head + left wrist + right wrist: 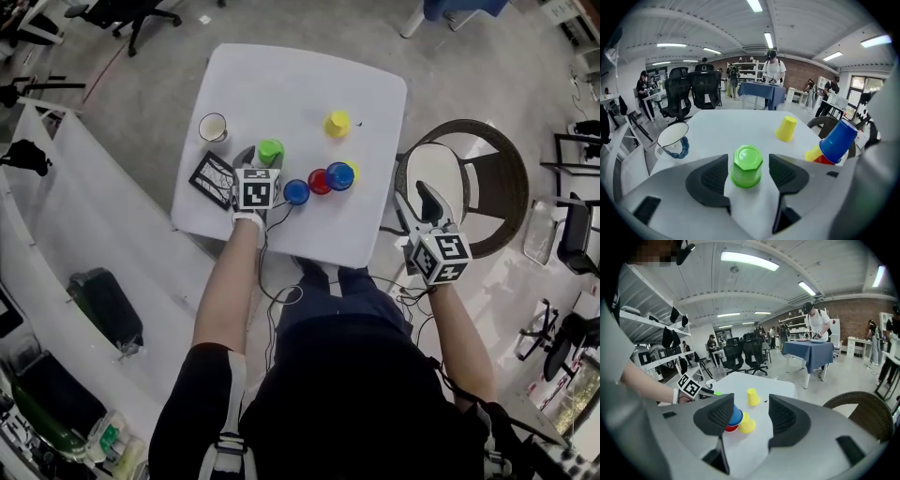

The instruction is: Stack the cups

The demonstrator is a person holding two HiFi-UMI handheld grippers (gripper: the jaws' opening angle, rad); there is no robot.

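- The left tool had its jaws apart on either side of the green cup, which stood upside down on the white bench. A gap showed at both pads, so nothing was clamped.
- The right tool hung well to the right of the green cup, off the bench edge, with its jaws apart and empty.
- To the right of the green cup, a leaning blue cup rested on a red cup and a tipped yellow cup. A second blue cup sat nearer the green cup, and a lone yellow cup stood apart on that same side. A white mug stood to the left of the green cup.
- Risk: the green cup looked light, so if one pad met it first on closing, it could skid or tip.
- Risk: too hard a squeeze might buckle its thin wall.
- Risk: carrying it rightward could knock the leaning blue cup and scatter that cluster.
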